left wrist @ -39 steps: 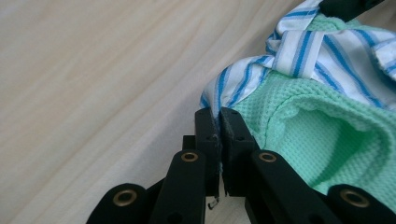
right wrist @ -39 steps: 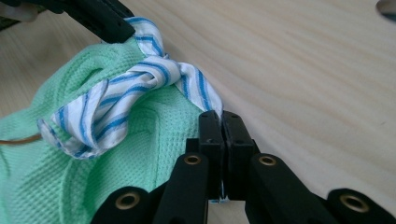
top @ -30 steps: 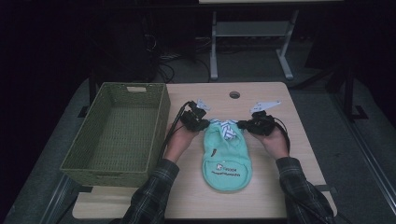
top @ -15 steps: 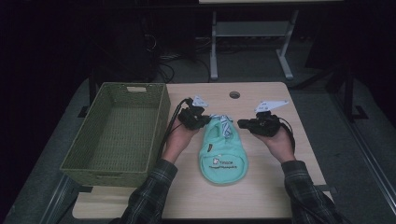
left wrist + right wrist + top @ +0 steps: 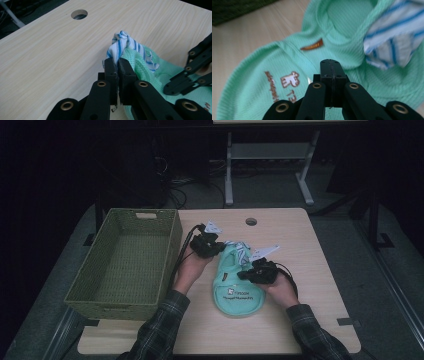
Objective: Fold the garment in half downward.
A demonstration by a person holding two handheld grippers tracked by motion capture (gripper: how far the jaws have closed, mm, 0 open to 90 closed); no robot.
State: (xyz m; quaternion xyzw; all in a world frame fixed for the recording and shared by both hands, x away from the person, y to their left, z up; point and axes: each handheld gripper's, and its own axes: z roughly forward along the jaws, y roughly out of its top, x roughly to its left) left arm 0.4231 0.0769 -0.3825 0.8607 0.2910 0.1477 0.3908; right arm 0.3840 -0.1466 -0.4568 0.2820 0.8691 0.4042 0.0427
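Mint garment: we see a small mint-green knitted garment point(image 5: 235, 282) lying flat on the wooden table point(image 5: 310, 270), just right of the woven basket point(image 5: 125, 265); brown printed lettering faces up near its hem.
Striped trim: white cloth with blue stripes point(image 5: 125, 45) sits at the garment's far end, the end nearer the round hole in the table point(image 5: 251, 221).
Left gripper: our left gripper point(image 5: 117, 66) is clenched on the garment's far edge, the striped cloth and green knit pinched between its jaws and bunched upward.
Right gripper: our right gripper point(image 5: 330, 67) has its jaws pressed together over the garment's middle, right of the lettering; we cannot tell whether any cloth is caught between them.
Basket: it stands left of the garment, well apart from both grippers' tips.
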